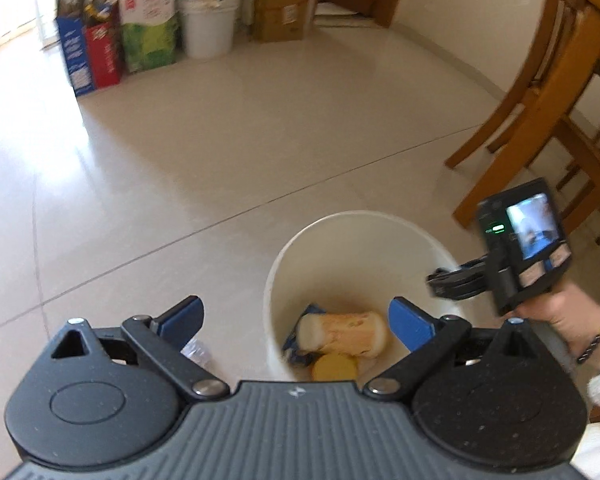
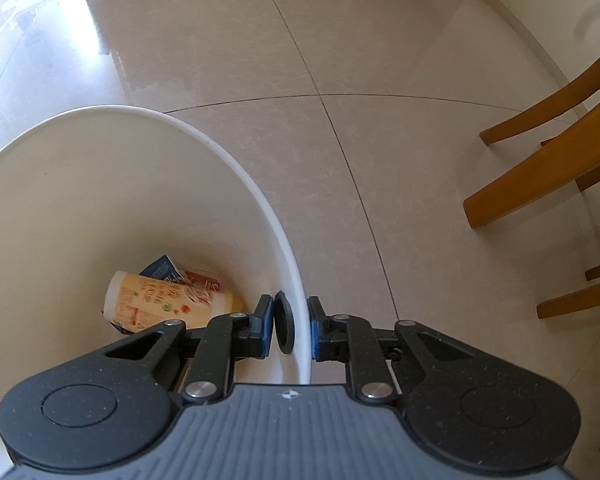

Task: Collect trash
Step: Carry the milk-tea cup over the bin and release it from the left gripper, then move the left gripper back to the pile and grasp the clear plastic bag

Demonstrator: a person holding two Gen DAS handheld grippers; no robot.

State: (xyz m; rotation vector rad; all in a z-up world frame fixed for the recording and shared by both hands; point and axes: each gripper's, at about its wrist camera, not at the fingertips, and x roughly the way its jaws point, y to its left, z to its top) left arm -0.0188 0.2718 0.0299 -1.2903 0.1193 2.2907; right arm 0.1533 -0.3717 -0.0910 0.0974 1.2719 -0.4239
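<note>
Trash sits at the bottom of the round white plastic bin (image 1: 356, 240) on the tiled floor (image 1: 220, 152): a cream-and-orange printed plastic bottle (image 1: 342, 334) lying on its side, a yellow round lid (image 1: 335, 367) nearer, a blue carton (image 2: 162, 270) beneath. The left gripper (image 1: 296, 322) hovers above with jaws spread wide and empty, so that drop looks done. The right gripper (image 2: 290, 326) has its jaws pinched on the bin's rim. A clear crumpled scrap (image 1: 198, 350) outside the bin, at left, may remain.

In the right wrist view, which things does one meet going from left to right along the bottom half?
White bucket → yellow bottle inside it → right gripper, shut on the bucket rim → wooden chair legs.
</note>
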